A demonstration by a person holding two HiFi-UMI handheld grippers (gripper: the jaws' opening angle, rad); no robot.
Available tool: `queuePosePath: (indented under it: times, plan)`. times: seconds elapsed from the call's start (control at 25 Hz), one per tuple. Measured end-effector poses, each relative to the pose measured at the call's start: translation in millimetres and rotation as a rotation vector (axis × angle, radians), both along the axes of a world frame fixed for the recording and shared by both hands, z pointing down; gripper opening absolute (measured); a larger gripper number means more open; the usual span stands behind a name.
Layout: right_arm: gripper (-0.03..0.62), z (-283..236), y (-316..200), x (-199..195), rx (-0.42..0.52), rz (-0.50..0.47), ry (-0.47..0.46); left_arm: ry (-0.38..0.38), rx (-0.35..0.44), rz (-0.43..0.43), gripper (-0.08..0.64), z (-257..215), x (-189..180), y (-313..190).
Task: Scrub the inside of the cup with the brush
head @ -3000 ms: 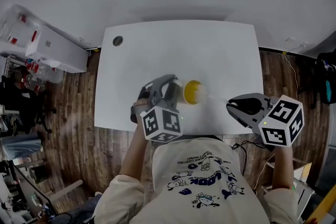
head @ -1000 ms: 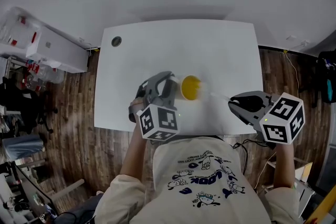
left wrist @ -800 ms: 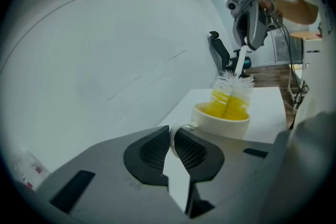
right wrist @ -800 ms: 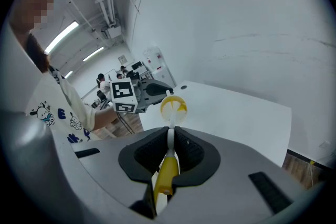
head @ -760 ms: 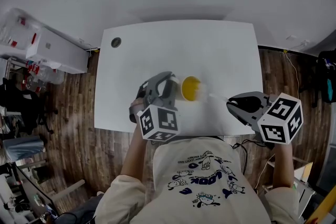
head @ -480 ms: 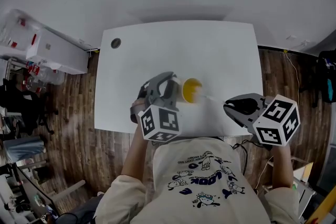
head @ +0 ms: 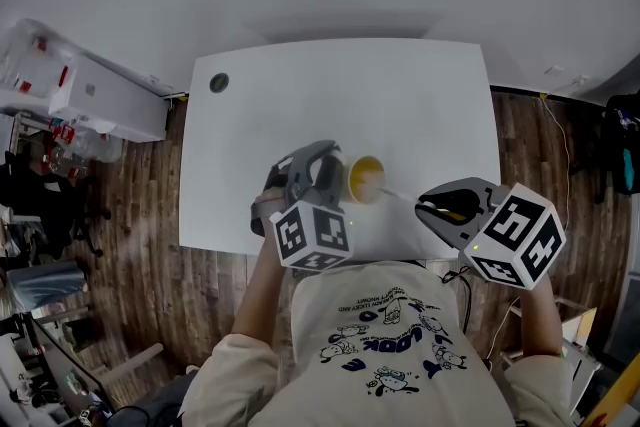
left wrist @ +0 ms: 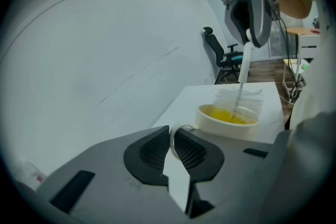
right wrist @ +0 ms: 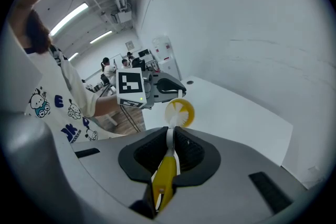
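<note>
— Where is the cup (head: pixel 365 179) being kept?

— Over the near half of the table (head: pixel 300 95), towards the front edge. It is white outside and yellow inside, and its mouth is tipped towards the right. Whether the tabletop is touched cannot be told.

— And how is it held?

— The white loop handle is pinched between the pads of the left gripper (left wrist: pixel 172 145), which are clamped tight on it.

— What about the brush (left wrist: pixel 242 103)?

— Its yellow grip is squeezed in the right gripper (right wrist: pixel 170 140), with the pale stem run out ahead. The white bristles are sunk into the cup's mouth, against the yellow lining.

— Can any writing be read?

— Only black-and-white square markers are carried on the cubes (head: pixel 515 237), with no words. Blue lettering and cartoon dogs are printed on the shirt (head: pixel 385 343), but the letters are seen upside down and are not cleanly read. A small dark disc (head: pixel 219 83) is set in the table's far left corner, unlabelled.
</note>
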State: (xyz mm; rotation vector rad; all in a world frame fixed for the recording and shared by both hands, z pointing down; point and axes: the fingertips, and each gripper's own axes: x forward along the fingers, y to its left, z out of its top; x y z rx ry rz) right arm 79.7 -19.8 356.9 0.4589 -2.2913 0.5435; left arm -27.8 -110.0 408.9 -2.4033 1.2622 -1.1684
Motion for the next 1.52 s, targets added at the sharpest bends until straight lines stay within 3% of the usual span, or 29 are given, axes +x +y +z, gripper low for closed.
queuePosePath:
  times: [0.36,0.68,0.84,1.2,1.36,1.52]
  plan:
    - [0.048,-3,-3,0,0.026,-0.034,0.045,-0.041,0.003,0.091,0.035,3,9,11]
    - [0.048,7,-15,18,-0.055,0.058,-0.03,-0.034,0.005,0.142,0.035,2,12,16]
    - [0.048,9,-17,20,-0.09,0.098,-0.069,-0.02,0.002,0.133,0.035,-1,8,16]
    - [0.048,16,-12,23,-0.12,0.144,-0.115,0.088,-0.032,0.057,0.035,-3,-3,11]
    - [0.048,12,-9,17,-0.119,0.121,-0.117,0.095,-0.035,0.029,0.035,-2,-9,7]
    - [0.048,5,-7,12,-0.115,0.087,-0.118,0.043,-0.018,0.024,0.035,-1,-10,3]
